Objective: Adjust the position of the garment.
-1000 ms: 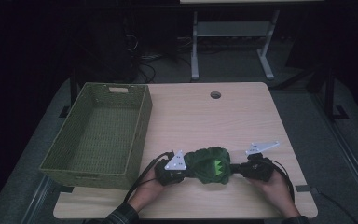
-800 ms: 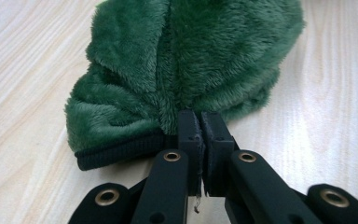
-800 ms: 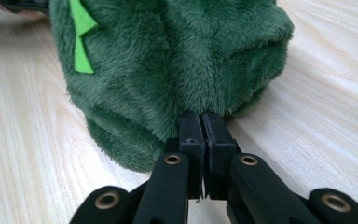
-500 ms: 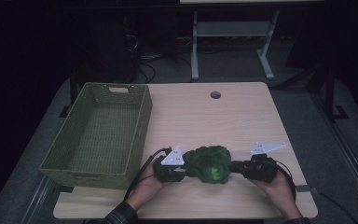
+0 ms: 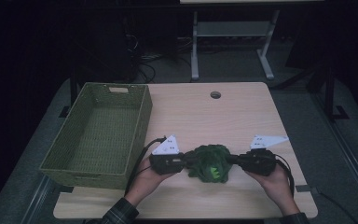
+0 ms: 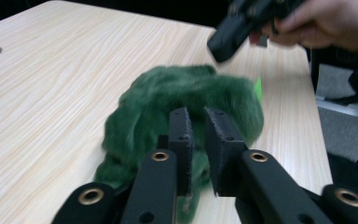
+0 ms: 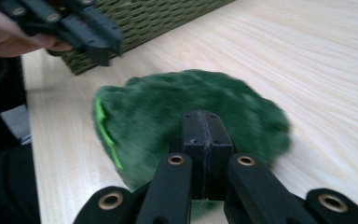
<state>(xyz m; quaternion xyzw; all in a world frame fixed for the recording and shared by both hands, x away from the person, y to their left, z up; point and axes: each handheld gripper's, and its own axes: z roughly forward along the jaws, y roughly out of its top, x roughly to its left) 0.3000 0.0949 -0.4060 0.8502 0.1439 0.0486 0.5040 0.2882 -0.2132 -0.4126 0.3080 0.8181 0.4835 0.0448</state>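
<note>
A dark green plush toy (image 5: 209, 163) with a bright green patch hangs between my two grippers near the table's front edge. My left gripper (image 5: 191, 161) grips its left side; in the left gripper view (image 6: 196, 114) the jaws stand a narrow slit apart with green fur pinched low between them, and they have just been closing. My right gripper (image 5: 230, 160) grips the right side; in the right gripper view (image 7: 204, 116) its jaws are pressed together over the fur of the toy (image 7: 191, 107). A hand holds each gripper.
A woven olive basket (image 5: 88, 175) sits on the left part of the wooden table (image 5: 214, 116), close to my left hand. A round cable hole (image 5: 215, 94) lies at the table's far middle. A metal stand and cables are on the dark floor beyond.
Both hands and grippers have risen a little with the plush toy between them. The toy has bunched up slightly.
</note>
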